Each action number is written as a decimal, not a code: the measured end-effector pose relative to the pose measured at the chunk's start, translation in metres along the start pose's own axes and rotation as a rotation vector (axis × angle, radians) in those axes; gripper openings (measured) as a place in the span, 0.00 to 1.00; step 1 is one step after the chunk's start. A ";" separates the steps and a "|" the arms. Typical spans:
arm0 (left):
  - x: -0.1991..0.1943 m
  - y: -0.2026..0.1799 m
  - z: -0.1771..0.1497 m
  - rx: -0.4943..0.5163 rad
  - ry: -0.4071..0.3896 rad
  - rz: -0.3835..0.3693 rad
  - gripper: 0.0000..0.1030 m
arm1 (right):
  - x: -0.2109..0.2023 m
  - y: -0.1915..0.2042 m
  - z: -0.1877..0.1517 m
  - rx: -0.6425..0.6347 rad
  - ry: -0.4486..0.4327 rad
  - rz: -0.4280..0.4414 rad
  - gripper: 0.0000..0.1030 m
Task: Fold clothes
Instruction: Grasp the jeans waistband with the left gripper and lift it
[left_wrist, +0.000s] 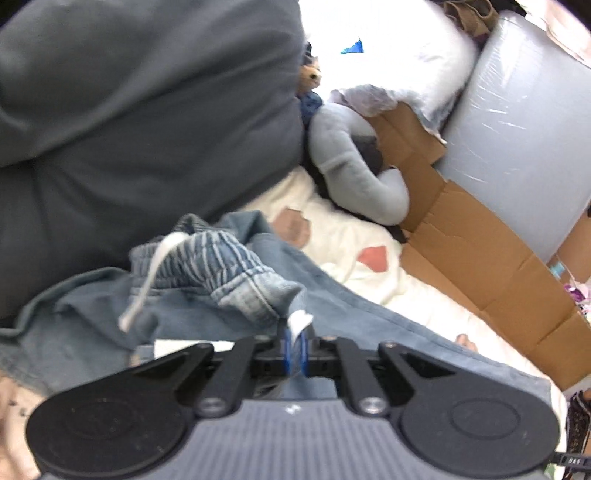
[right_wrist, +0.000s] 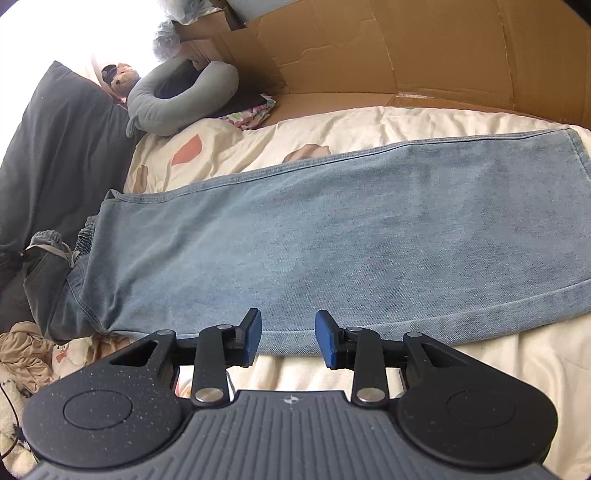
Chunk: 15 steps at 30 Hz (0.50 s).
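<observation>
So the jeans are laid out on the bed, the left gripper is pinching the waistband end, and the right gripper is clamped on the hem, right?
Not quite. The right gripper is open, its fingers apart over the jeans, gripping nothing, as the right wrist view shows. The rest holds: left gripper pinches the waistband end.

Light: you have bright daylight in both views, and it comes from the top of each frame.
Glare: the top middle of your left wrist view is burnt out to white, and so is the upper left of your right wrist view.
Blur: your left wrist view is smeared, most of all on the dark pillow (left_wrist: 140, 110) at upper left.
Sharpness: your right wrist view is crisp on the jeans (right_wrist: 332, 221).
Edges: both views bend round, with dark corners.
Shadows: soft.
</observation>
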<state>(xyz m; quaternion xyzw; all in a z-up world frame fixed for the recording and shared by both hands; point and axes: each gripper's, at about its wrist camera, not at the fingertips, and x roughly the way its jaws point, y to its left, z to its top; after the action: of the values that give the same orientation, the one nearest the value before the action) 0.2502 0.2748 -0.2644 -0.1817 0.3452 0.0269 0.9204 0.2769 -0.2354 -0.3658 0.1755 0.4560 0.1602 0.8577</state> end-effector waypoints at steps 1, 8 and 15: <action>0.004 -0.005 -0.001 -0.002 -0.001 -0.014 0.04 | 0.001 0.000 0.000 0.000 0.002 -0.001 0.37; 0.040 -0.038 -0.011 -0.005 0.013 -0.088 0.03 | 0.004 0.002 -0.003 -0.014 0.023 -0.005 0.37; 0.076 -0.064 -0.020 -0.017 0.033 -0.137 0.02 | 0.006 0.008 -0.003 -0.026 0.034 -0.001 0.37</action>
<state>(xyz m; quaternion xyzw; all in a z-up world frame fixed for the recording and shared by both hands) 0.3069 0.2020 -0.3073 -0.2131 0.3468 -0.0364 0.9127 0.2772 -0.2255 -0.3681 0.1616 0.4683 0.1687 0.8521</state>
